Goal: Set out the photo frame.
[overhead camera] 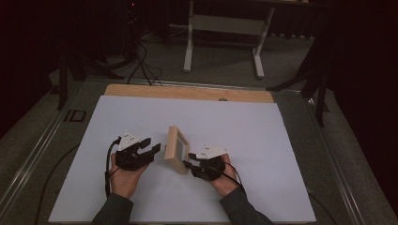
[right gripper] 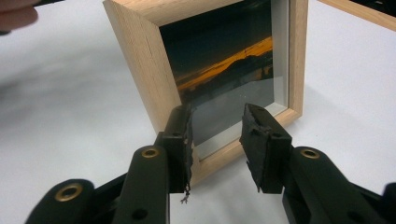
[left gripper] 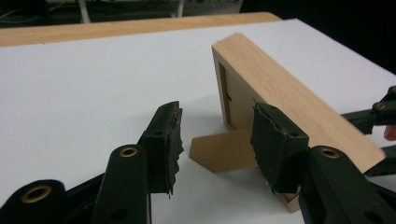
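High view first: a wooden picture frame (overhead camera: 177, 149) stands upright near the middle of the white sheet (overhead camera: 263, 140), with the left gripper (overhead camera: 152, 146) just beside it at nine o'clock and the right gripper (overhead camera: 187, 159) at about four o'clock, close against its lower corner.

Left gripper view: the jaws stand well apart, holding nothing. The frame's back (left gripper: 238, 100) is at two o'clock, and its fold-out stand (left gripper: 224, 150) rests on the sheet between the pads (left gripper: 170, 144), untouched.

Right gripper view: the jaws are part open and grip nothing. The frame's lower front corner (right gripper: 219, 154) sits just beyond them at twelve o'clock, its glass showing a sunset photo (right gripper: 224, 60).

Judging from this, the frame balances on that small stand alone, so a nudge from either jaw while drawing away could tip it flat or skid it across the smooth sheet.
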Demonstrator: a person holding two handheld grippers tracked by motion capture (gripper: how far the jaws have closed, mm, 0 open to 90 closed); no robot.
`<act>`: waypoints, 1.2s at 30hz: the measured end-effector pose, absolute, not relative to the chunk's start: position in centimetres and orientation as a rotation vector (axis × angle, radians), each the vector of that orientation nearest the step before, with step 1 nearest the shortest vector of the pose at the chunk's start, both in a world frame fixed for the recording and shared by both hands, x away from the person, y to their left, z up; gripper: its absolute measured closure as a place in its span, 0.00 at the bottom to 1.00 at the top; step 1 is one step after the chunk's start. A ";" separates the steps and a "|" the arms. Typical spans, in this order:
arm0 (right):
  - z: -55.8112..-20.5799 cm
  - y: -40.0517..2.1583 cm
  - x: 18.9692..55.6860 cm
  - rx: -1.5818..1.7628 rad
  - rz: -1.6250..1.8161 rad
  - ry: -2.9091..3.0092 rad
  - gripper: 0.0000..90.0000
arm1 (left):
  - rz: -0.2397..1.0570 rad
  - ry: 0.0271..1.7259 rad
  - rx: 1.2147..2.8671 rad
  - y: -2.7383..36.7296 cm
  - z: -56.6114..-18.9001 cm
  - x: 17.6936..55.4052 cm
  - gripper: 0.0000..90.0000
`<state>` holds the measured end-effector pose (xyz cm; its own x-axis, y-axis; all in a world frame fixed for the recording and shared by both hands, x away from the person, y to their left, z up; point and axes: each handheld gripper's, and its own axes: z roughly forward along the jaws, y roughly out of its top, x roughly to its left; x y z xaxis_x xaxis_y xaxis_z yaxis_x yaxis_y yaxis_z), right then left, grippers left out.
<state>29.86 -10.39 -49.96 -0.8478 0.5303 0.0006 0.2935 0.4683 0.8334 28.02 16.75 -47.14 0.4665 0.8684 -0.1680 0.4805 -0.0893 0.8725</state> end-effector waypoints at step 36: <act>-49.2 -11.2 29.7 0.723 1.360 2.407 0.63 | 0.435 1.031 1.781 13.5 -45.1 26.7 0.35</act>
